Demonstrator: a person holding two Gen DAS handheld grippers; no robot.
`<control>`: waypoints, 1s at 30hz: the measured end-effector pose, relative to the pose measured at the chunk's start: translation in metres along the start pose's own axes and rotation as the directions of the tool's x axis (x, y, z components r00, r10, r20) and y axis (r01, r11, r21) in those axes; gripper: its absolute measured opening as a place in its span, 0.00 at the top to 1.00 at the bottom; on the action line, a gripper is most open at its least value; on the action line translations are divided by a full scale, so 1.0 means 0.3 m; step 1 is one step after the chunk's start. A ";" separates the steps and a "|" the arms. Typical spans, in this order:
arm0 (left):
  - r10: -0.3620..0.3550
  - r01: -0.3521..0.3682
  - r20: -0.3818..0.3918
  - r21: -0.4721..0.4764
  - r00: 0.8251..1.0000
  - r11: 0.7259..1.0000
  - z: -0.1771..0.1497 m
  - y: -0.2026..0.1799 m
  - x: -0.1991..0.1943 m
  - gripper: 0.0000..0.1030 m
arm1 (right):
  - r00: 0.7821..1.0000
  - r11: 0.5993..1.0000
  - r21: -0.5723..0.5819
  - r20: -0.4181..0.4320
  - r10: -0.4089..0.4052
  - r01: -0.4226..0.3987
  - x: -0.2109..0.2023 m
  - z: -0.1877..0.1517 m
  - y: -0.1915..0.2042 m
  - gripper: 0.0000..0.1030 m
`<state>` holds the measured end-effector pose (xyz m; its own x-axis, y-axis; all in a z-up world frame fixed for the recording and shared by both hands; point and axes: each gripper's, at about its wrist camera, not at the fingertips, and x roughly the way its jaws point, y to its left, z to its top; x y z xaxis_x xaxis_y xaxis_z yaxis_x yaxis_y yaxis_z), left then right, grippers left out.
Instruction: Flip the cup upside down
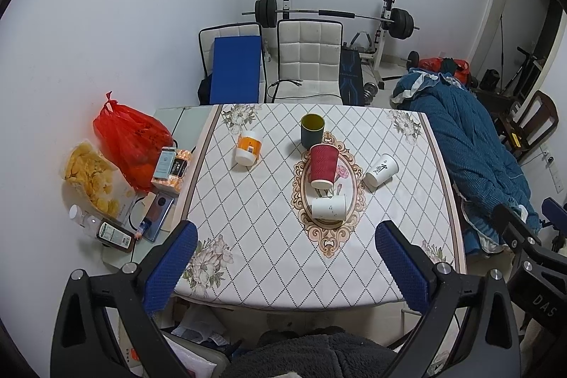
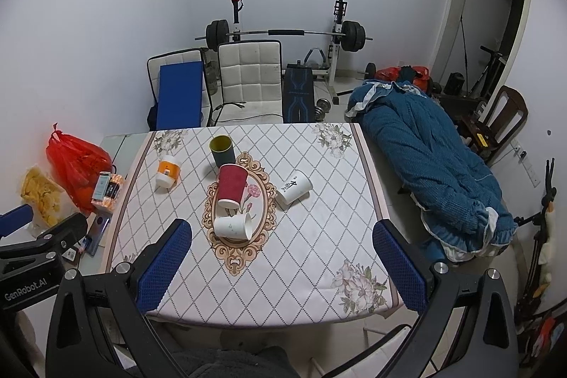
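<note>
Several cups sit on the table [image 1: 269,257] [image 2: 290,275]. A dark green cup [image 1: 312,130] [image 2: 222,150] stands upright at the back. A red ribbed paper cup [image 1: 322,164] [image 2: 231,185] stands upside down in the middle. A white paper cup [image 1: 329,207] [image 2: 233,226] lies on its side in front of it. A second white cup with black writing [image 1: 381,169] [image 2: 293,186] lies tilted to the right. My left gripper [image 1: 283,263] is open and empty above the table's near edge. My right gripper [image 2: 280,259] is also open and empty there.
An orange and white jar [image 1: 248,147] [image 2: 167,173] lies on the table's left part. A red bag [image 1: 129,137] [image 2: 76,165], snacks and small boxes crowd the side surface to the left. Chairs [image 1: 308,59] stand behind. A blue quilt [image 1: 475,144] [image 2: 432,165] lies right.
</note>
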<state>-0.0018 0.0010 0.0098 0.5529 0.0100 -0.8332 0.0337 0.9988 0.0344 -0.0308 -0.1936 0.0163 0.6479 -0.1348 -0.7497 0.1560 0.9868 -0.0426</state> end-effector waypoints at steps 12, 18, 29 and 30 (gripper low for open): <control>-0.012 0.013 0.014 -0.014 1.000 1.000 -0.023 0.020 -0.038 0.00 | 1.000 1.000 -0.008 0.009 0.010 -0.010 -0.030 -0.033 0.016 0.00; -0.035 0.037 0.060 -0.029 0.998 0.999 -0.037 0.025 -0.043 0.00 | 1.000 1.000 -0.011 0.018 0.014 -0.014 -0.042 -0.041 0.022 0.00; -0.038 0.030 -0.104 -0.076 0.994 0.997 -0.071 0.002 0.126 0.00 | 0.999 1.000 0.001 -0.038 0.018 -0.018 0.061 -0.067 0.001 0.00; -0.032 0.023 -0.119 -0.070 0.992 0.997 -0.076 -0.007 0.158 0.00 | 0.998 1.000 -0.002 -0.057 0.015 -0.015 0.100 -0.077 -0.005 0.00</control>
<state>0.0054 0.0003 -0.0423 0.4489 -0.0161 -0.8934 -0.0120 0.9996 -0.0240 -0.0289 -0.1972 -0.0212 0.6066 -0.1147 -0.7867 0.1449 0.9889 -0.0324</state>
